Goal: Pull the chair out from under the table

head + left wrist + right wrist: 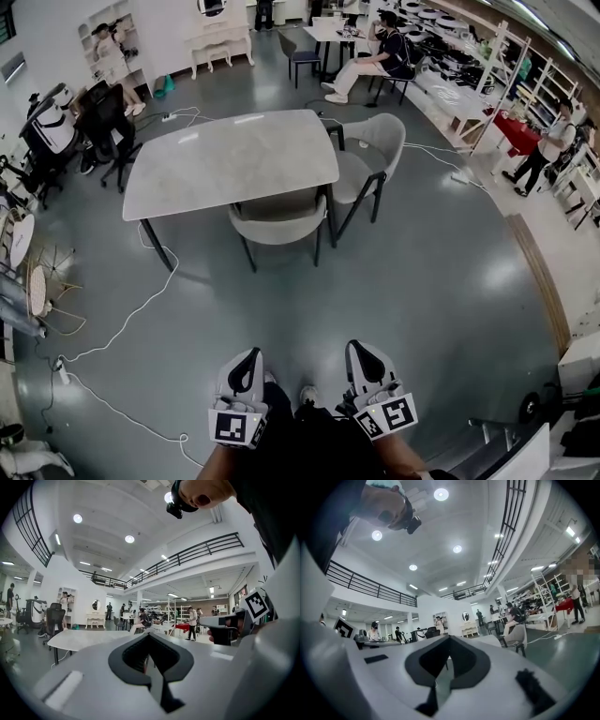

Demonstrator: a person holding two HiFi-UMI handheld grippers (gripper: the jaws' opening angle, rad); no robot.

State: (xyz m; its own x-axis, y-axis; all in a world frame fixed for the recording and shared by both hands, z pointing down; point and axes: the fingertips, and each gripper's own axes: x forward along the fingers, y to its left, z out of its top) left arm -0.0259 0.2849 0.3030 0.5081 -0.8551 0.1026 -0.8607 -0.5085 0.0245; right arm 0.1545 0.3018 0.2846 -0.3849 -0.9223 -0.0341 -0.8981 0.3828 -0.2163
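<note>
A: L gripper [247, 356], status?
B: Bottom centre of head view, left of midline. Jaws shut, nothing btwn them. Points up-frame, approx level.
A: R gripper [362, 349]?
B: Just right of it, side by side, not touching. Jaws also together, empty, same heading.
A: Arms?
B: Forearms [217, 466] come in from the bottom edge; marker cubes [236, 427] sit at the rear ends, facing the cam.
</note>
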